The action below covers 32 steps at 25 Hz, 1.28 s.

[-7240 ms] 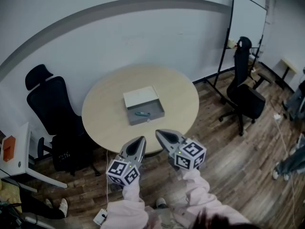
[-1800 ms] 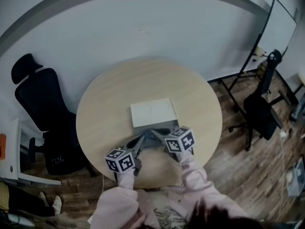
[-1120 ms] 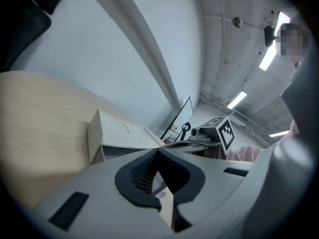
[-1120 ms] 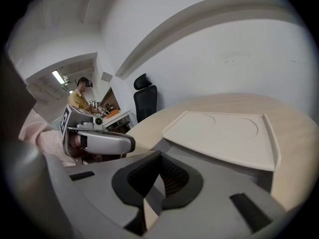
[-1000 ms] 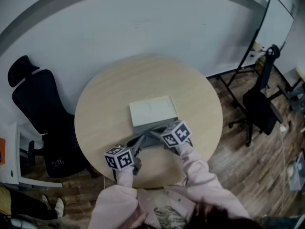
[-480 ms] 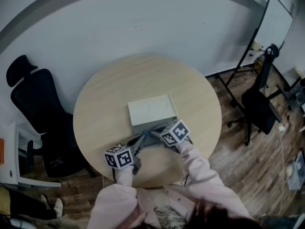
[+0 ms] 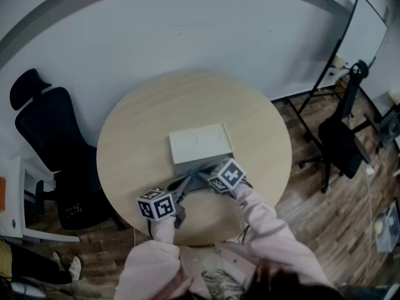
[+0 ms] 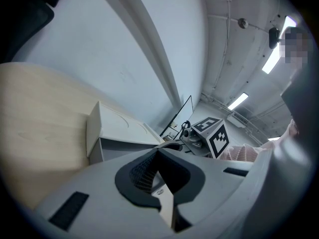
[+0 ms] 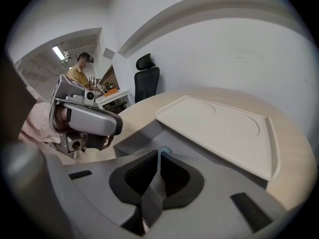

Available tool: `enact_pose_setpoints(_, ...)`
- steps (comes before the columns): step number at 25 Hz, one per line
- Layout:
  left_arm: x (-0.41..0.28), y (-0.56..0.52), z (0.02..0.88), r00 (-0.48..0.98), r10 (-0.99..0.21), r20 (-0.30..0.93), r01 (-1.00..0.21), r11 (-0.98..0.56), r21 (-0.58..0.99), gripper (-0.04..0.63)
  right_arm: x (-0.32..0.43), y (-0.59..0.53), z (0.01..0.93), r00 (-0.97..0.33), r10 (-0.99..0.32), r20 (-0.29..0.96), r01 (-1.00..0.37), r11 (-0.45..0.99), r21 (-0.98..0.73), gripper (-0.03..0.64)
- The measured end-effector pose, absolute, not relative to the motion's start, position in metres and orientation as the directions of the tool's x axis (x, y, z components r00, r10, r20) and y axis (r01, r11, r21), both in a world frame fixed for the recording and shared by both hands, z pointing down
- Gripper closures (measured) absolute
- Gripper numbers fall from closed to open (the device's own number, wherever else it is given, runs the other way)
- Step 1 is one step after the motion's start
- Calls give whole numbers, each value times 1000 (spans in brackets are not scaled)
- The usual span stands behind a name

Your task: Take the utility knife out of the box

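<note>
Right gripper (image 7: 199, 176) inside box (image 7: 187, 165): jaws have just been opening, only a slit apart, nothing between. Utility knife (image 9: 163, 154) just beyond tips, on box floor. Should widen, straddle handle, then clamp. Left gripper (image 8: 158, 151) beside box, jaws together, empty.

The head camera looked steeply down on the whole round counter (image 7: 137, 130) from above its 6 o'clock edge. The left gripper view sat low at 7 o'clock, nearly level, close behind its fingers (image 8: 142, 176). The right gripper view tilted down from 5 o'clock. All three shared the box (image 7: 201, 144).
</note>
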<state>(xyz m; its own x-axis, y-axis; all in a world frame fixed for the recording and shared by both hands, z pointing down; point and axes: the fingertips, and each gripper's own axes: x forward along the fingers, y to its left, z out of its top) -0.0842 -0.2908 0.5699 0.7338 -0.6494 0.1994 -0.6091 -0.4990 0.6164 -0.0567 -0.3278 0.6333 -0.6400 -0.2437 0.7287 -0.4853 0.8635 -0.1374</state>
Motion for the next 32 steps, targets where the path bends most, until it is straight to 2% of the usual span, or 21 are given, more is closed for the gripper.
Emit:
enact_pose_setpoints(2,-84,-290,570,735,-648,202,-609,-498,617,597,-56,-329,635,-627,-247,739,-484,867,-121,555)
enact_pose_setpoints(27,-89,-290,571,724,-656,211,-618,-483,620,597,-58,-337,661,-533,-235,813,-453,891,-40,440)
enact_pose_setpoints(32,-90,-289,571,722,-659,213,-621,-480,620,597,-56,-341,668,-504,-253,826,-467,884,-15,392)
